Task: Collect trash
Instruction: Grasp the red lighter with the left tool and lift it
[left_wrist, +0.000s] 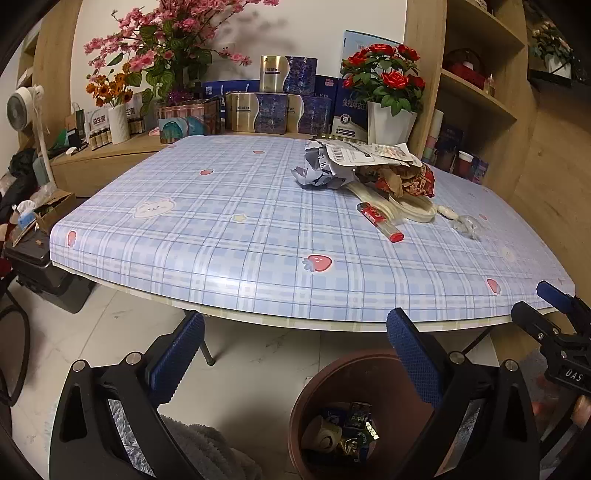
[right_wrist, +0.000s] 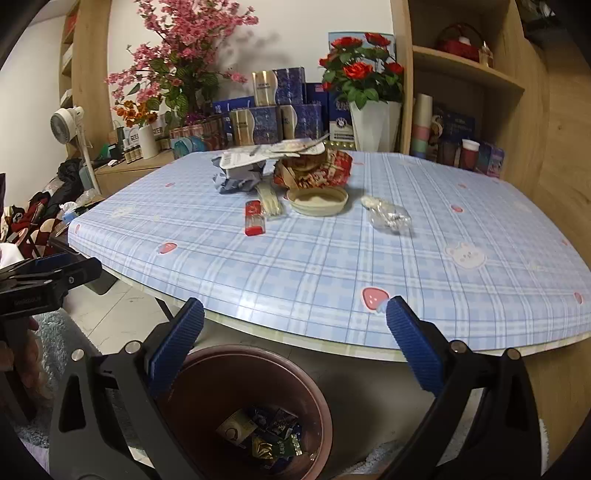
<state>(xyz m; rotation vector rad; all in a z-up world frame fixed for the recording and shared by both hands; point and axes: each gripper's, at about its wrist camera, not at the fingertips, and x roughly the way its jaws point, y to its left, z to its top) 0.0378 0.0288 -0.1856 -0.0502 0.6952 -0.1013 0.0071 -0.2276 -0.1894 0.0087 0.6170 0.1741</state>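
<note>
Lying under right gripper (right_wrist: 294, 321) (empty): bin (right_wrist: 207, 373)

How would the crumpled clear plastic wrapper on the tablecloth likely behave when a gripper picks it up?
The clear plastic wrapper looks thin and crumpled, so it would probably be very light and collapse between the pads rather than resist. Its glossy surface suggests it could slip. On the smooth tablecloth a nudge would likely slide it, not roll it.

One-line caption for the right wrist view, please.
Open right claw hangs empty over the bin; trash pile waits on the table.
</note>
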